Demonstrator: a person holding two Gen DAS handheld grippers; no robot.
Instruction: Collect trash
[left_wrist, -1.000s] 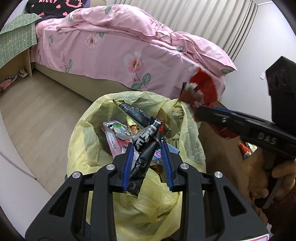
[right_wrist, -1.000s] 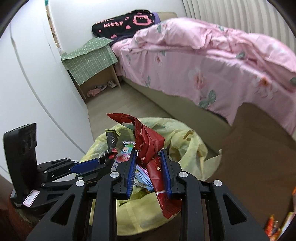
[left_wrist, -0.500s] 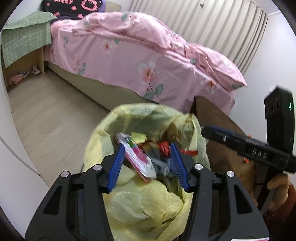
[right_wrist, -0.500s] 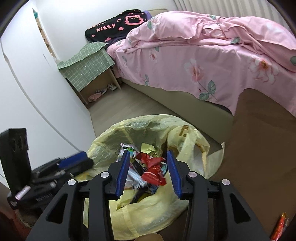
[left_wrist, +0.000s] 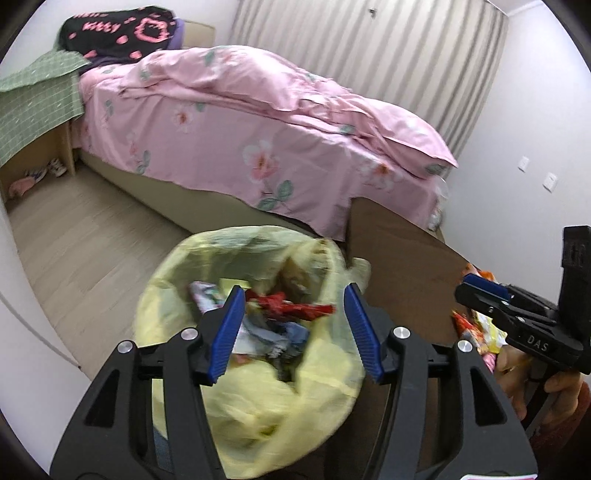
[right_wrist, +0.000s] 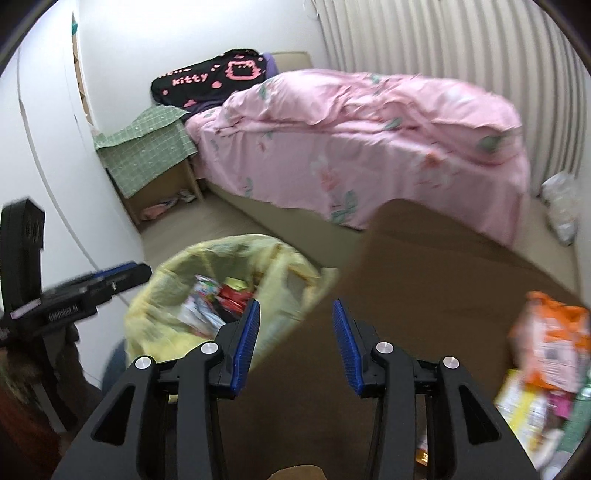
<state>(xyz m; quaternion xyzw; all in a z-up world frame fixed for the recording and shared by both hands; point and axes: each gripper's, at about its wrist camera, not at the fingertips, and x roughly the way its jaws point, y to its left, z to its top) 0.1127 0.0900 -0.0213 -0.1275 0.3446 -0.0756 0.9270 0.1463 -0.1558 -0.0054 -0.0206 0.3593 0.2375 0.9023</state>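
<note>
The left tool (left_wrist: 293, 332) hovers over the yellow trash bag (left_wrist: 236, 406), opening, empty. The right tool (right_wrist: 293, 343), apart and empty, faces the worktop (right_wrist: 424, 266) wrappers (right_wrist: 546, 347).

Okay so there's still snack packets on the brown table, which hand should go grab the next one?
Probably the right. The right gripper is open, empty and already over the brown table, with the orange packet just beside it. The left gripper, its jaws opening with nothing gripped, is over the yellow trash bag.

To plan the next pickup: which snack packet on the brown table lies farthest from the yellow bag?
The orange snack packet, uppermost in the pile at the table's right edge.
</note>
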